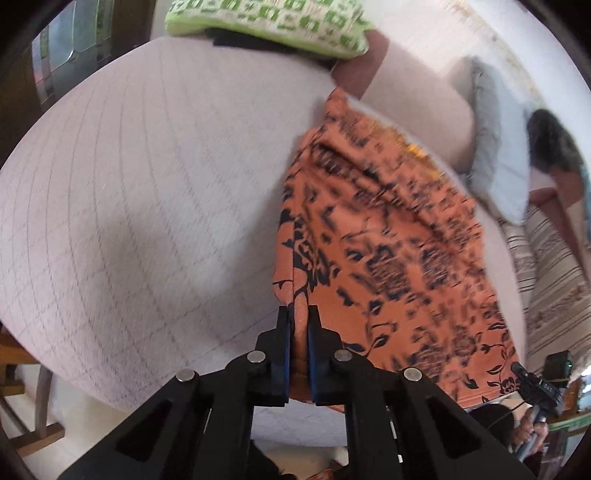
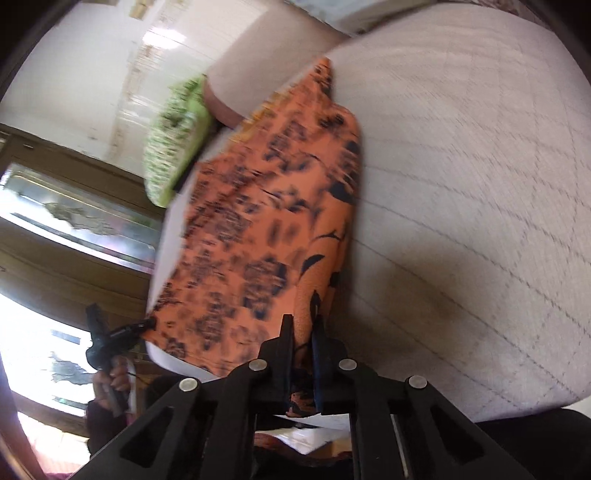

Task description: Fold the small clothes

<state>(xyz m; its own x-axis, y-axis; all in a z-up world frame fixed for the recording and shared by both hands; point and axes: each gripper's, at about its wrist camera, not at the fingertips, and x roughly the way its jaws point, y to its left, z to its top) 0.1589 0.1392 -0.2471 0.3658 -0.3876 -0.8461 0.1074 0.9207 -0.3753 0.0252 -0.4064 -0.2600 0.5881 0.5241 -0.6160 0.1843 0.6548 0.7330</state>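
There is one orange cloth (image 1: pixel 388 236) with dark flower prints. There are two grippers: the left gripper (image 1: pixel 299 314) and the right gripper (image 2: pixel 303 323). There is one green and white patterned pillow (image 1: pixel 266 26) and one pale blue pillow (image 1: pixel 495 155). There is one big white bed cover (image 1: pixel 147 192) with thin grid lines.
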